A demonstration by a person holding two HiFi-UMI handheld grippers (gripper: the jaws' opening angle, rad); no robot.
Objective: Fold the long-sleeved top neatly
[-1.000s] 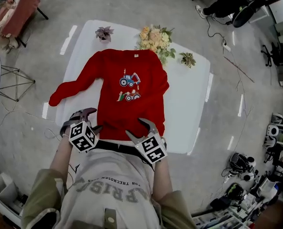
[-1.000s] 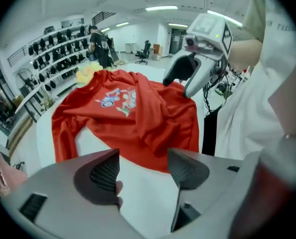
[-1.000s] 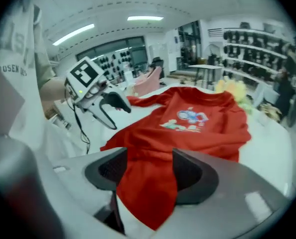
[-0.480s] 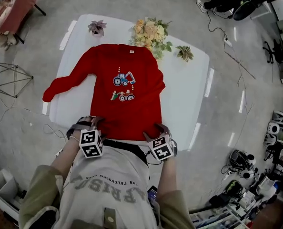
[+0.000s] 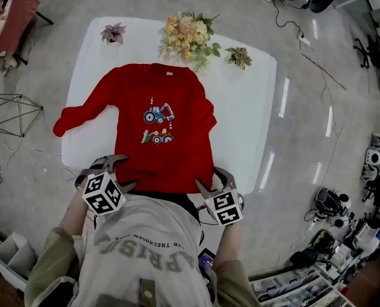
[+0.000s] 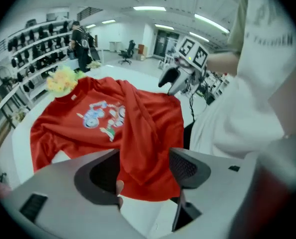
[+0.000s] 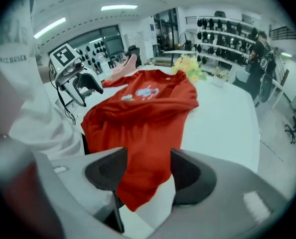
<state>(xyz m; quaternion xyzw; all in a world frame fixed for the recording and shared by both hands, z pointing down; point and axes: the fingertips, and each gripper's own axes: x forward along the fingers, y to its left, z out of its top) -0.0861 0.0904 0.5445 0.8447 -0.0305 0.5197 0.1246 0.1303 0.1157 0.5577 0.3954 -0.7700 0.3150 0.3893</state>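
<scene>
A red long-sleeved top [image 5: 155,133] with a tractor print lies face up on the white table [image 5: 247,107]. Its left sleeve [image 5: 81,110] stretches out to the left, and the other sleeve is folded over the body. My left gripper [image 5: 121,171] is at the hem's left corner. Its jaws have just been opening and stand open, with the red hem [image 6: 143,153] lying between them, unpinched. My right gripper [image 5: 210,179] is open at the hem's right corner, and that corner [image 7: 145,158] lies loose between its jaws.
A bunch of flowers [image 5: 185,34] and two small potted plants [image 5: 112,32] [image 5: 239,56] stand along the table's far edge. The person's white shirt [image 5: 145,248] presses against the near edge. Chairs, cables and shelving surround the table on the grey floor.
My right gripper has moved right along the hem to its right corner. My left gripper has shifted a little at the left corner, and its jaws look wider.
</scene>
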